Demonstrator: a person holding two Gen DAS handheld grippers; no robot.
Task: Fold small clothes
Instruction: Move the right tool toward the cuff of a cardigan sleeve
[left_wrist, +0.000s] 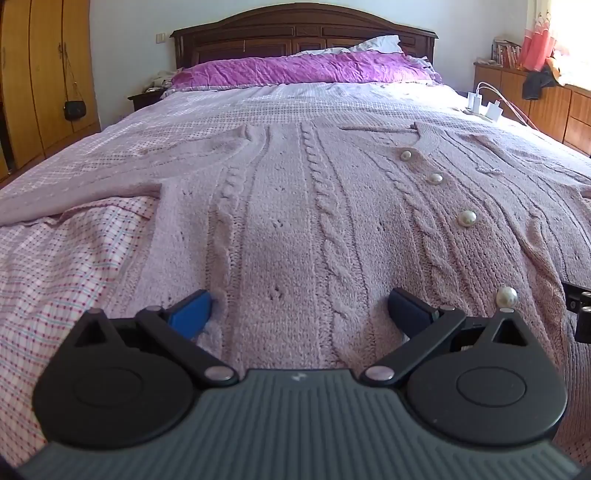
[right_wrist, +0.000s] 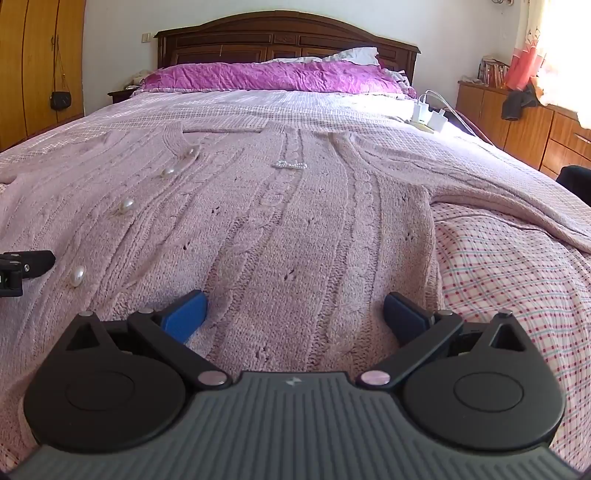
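A pale pink cable-knit cardigan (left_wrist: 288, 206) lies flat and face up on the bed, its pearl buttons (left_wrist: 466, 218) in a line down the front. My left gripper (left_wrist: 300, 308) is open, low over the hem on the cardigan's left half, blue pads (left_wrist: 192, 312) spread wide with knit between them. My right gripper (right_wrist: 294, 308) is open too, over the hem of the same cardigan (right_wrist: 295, 221) on its right half. One sleeve (left_wrist: 92, 184) stretches out left, the other sleeve (right_wrist: 498, 192) out right. A small pearl bow (right_wrist: 291, 165) sits on the chest.
The checked pink bedsheet (left_wrist: 62, 266) covers the bed. A purple pillow (left_wrist: 303, 68) and dark wooden headboard (left_wrist: 295, 33) lie far ahead. White chargers with cables (right_wrist: 428, 112) rest at the bed's right edge. Wooden wardrobe (left_wrist: 40, 81) left, wooden cabinets (right_wrist: 517, 122) right.
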